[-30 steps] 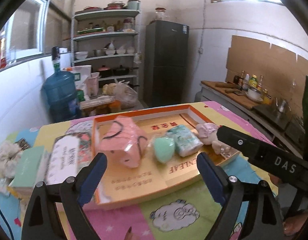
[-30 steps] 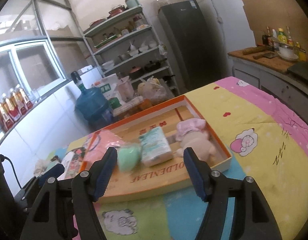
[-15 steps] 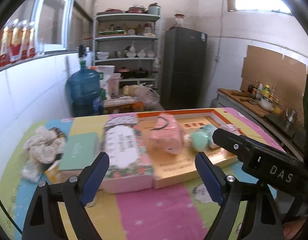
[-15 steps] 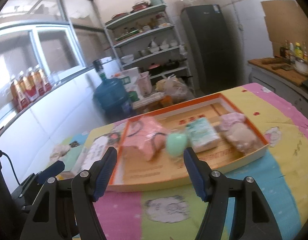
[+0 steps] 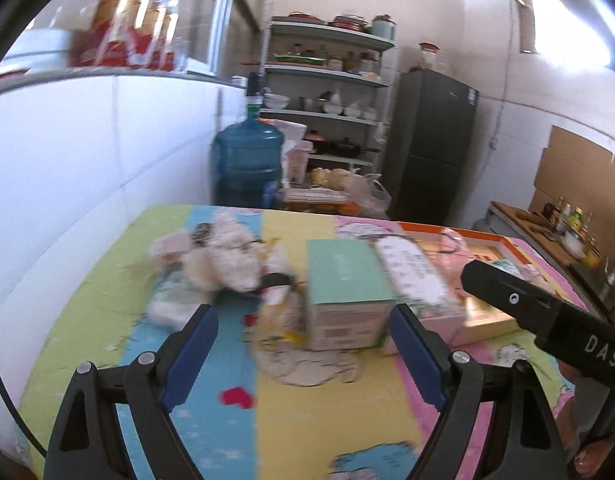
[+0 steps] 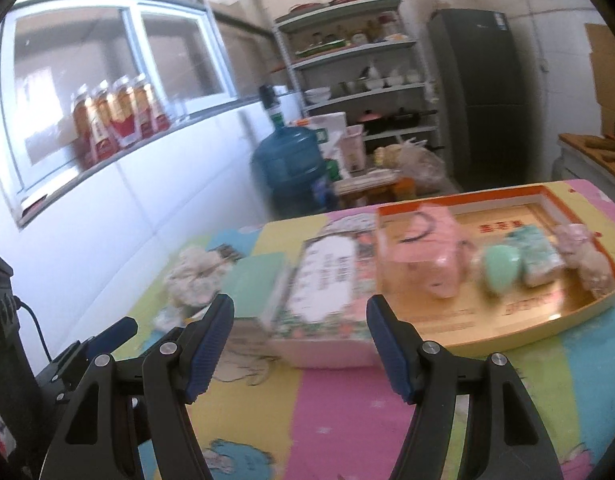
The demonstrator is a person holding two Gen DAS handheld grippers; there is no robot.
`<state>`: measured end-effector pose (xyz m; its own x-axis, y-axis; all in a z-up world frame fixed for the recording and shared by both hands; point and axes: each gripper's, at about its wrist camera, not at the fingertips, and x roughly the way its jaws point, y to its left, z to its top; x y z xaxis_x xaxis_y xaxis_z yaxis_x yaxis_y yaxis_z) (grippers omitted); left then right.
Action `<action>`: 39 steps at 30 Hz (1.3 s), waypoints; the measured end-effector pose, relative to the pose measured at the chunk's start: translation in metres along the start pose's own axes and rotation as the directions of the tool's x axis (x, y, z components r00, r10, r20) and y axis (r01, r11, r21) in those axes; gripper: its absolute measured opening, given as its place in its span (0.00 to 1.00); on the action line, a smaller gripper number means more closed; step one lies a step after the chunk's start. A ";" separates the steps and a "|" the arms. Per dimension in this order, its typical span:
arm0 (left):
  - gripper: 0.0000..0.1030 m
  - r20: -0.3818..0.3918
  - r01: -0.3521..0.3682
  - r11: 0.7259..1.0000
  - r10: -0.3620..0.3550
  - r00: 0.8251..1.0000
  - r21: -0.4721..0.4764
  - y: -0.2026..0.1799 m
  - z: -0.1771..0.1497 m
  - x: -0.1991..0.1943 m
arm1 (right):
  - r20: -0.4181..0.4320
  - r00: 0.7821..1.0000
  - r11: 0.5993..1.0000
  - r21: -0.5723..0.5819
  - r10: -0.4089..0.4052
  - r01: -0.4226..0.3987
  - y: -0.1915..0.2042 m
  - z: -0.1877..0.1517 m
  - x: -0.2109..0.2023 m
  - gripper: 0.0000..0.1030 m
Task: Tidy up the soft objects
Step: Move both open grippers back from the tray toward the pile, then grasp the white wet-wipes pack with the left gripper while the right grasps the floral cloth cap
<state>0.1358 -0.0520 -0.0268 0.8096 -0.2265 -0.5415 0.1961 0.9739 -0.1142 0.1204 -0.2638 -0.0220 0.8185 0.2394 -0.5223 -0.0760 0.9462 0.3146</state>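
Note:
My left gripper (image 5: 299,336) is open over the patterned tablecloth, empty, facing a blurred heap: a white fluffy thing (image 5: 227,260), a pale soft packet (image 5: 167,304) and a mint box (image 5: 343,276). Right of the mint box lies a floral tissue pack (image 5: 419,280). My right gripper (image 6: 299,320) is open too, nothing between its fingers, short of the floral tissue pack (image 6: 327,280). Farther right, the orange-rimmed tray (image 6: 527,334) holds a pink pouch (image 6: 423,256), a green egg-shaped sponge (image 6: 501,270), a small tissue packet (image 6: 541,256) and a plush toy (image 6: 587,256).
A white tiled wall borders the table on the left. Behind the table stand a blue water jug (image 5: 247,164), a shelf rack (image 5: 331,92) and a dark fridge (image 5: 431,144). A counter with bottles (image 5: 563,220) runs along the right. The right gripper's body (image 5: 547,312) crosses the left view.
Both grippers swung left along the table. The tray slid toward the right of both views and the heap, mint box and tissue pack came to the middle. Both jaws stayed open.

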 end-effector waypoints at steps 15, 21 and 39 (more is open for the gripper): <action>0.85 -0.029 -0.077 0.996 0.075 0.997 -0.051 0.096 -0.006 0.010 | -0.084 0.992 0.991 -0.087 0.096 -0.103 0.089 -0.015 0.057 0.68; 0.85 -0.116 0.000 1.000 -0.003 0.993 -0.028 0.111 0.002 0.051 | -0.079 0.992 0.990 -0.085 0.103 -0.110 0.097 -0.013 0.065 0.68; 0.62 -0.310 0.013 1.000 -0.008 0.951 0.014 0.120 0.006 0.127 | -0.121 0.983 0.982 -0.119 0.135 -0.150 0.104 -0.003 0.099 0.69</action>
<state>0.2654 0.0357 -0.1047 0.5967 -0.2192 -0.7719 0.2142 0.9706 -0.1100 0.1916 -0.1406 -0.0435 0.7254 0.3900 -0.5671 -0.2647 0.9187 0.2931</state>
